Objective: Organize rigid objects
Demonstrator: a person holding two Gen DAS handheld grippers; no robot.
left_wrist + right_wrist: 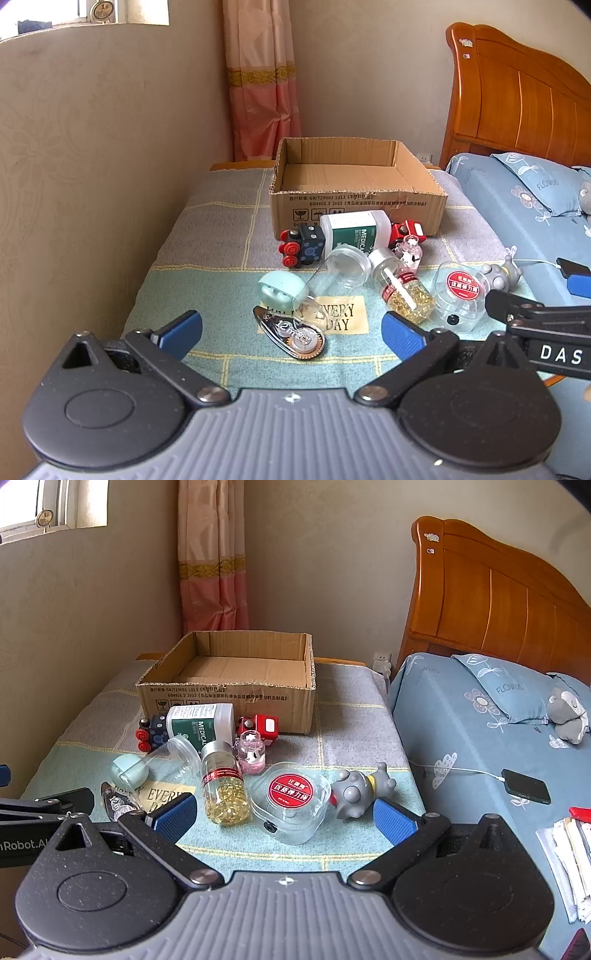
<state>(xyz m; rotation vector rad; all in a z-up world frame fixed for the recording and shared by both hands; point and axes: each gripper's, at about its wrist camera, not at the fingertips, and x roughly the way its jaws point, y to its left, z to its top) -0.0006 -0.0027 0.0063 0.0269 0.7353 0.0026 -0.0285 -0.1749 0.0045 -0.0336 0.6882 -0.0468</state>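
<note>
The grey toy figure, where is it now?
The grey toy figure lies on the checked cloth, right of the clear red-labelled case, near the bed.

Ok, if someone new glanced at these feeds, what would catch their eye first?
Probably the empty cardboard box at the back of the cloth-covered table, with a jumble of small items in front: a clear container with a red label, a bottle of golden capsules, a grey toy. Both grippers hang open, holding nothing.

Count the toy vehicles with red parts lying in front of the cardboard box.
2: a black toy train with red wheels left of the white medical bottle, and a red toy car right of it, both near the cardboard box. Others may be hidden.
</note>
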